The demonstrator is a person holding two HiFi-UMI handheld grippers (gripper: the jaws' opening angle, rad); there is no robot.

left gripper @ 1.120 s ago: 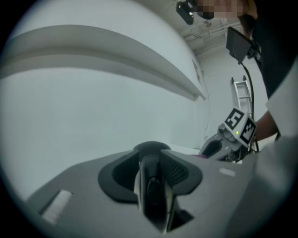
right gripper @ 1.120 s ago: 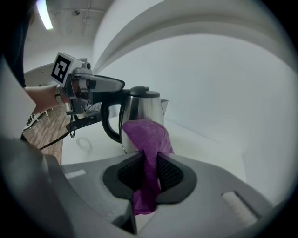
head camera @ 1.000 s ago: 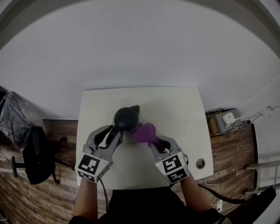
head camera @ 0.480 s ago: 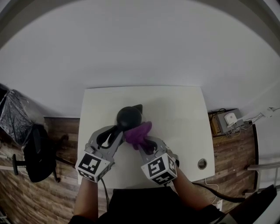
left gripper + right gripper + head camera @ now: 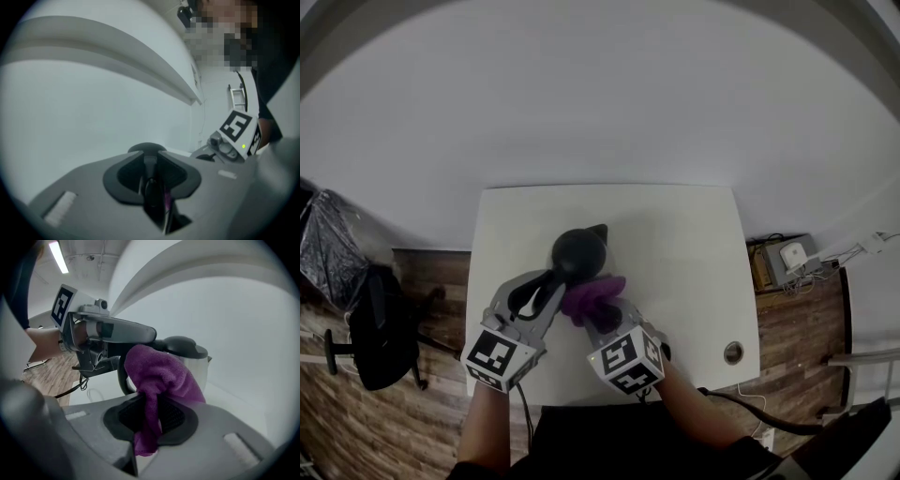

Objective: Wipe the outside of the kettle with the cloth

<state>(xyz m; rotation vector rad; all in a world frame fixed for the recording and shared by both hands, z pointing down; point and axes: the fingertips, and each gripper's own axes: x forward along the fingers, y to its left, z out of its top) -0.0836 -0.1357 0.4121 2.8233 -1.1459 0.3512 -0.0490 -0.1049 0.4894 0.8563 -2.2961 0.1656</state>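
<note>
One kettle (image 5: 578, 248), one cloth (image 5: 592, 295), left tongs (image 5: 153, 190), right tongs (image 5: 149, 420).

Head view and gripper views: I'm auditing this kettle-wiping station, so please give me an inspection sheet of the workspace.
Surface: white table, round hole near its right corner.
Job's things: kettle upright; purple cloth bunched at its near side.
Clutter: nothing seen.
Grippers: left gripper jaws just tightened on the kettle's handle; right gripper jaws shut on the cloth.
Cables: black cable on the floor at right.
Surroundings: wooden floor, black chair at left, white wall.
</note>
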